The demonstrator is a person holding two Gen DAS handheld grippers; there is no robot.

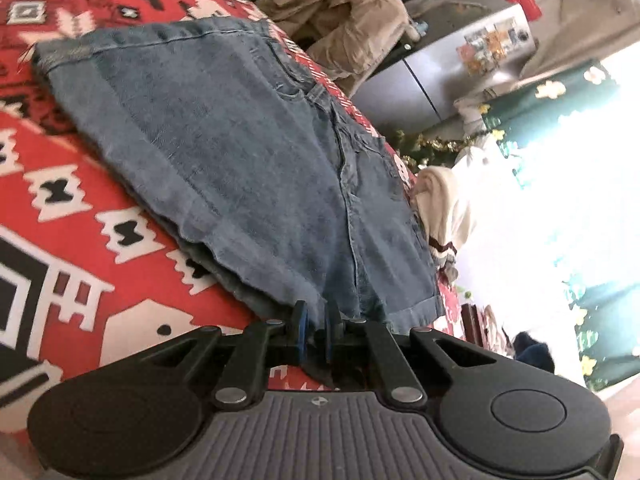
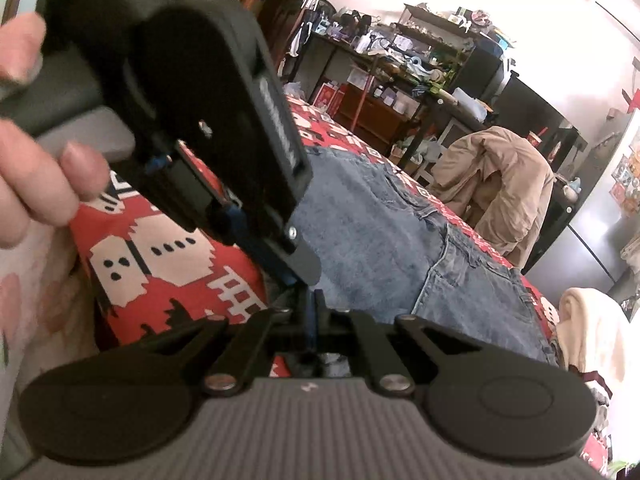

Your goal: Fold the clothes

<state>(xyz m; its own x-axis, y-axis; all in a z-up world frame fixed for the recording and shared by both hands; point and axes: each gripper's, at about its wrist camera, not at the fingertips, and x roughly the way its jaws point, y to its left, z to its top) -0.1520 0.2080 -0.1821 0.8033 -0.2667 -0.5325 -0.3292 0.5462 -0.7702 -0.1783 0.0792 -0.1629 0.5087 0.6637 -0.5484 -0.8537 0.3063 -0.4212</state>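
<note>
The left tongs (image 1: 316, 322) pinch the near hem of the denim shorts (image 1: 248, 160). The right tongs (image 2: 310, 312) are pressed together at the same near edge; whether they hold cloth is hidden. Just ahead of the right tongs, the left gripper body, held by the person's hand (image 2: 36, 152), blocks much of the view. The shorts lie folded, fairly flat on the red patterned cover (image 1: 80, 216), stretching away from both tongs. Beyond their far side hang a cream garment (image 1: 448, 208) and a tan coat (image 2: 496, 184); cluttered shelves (image 2: 400, 52) stand farther back.
</note>
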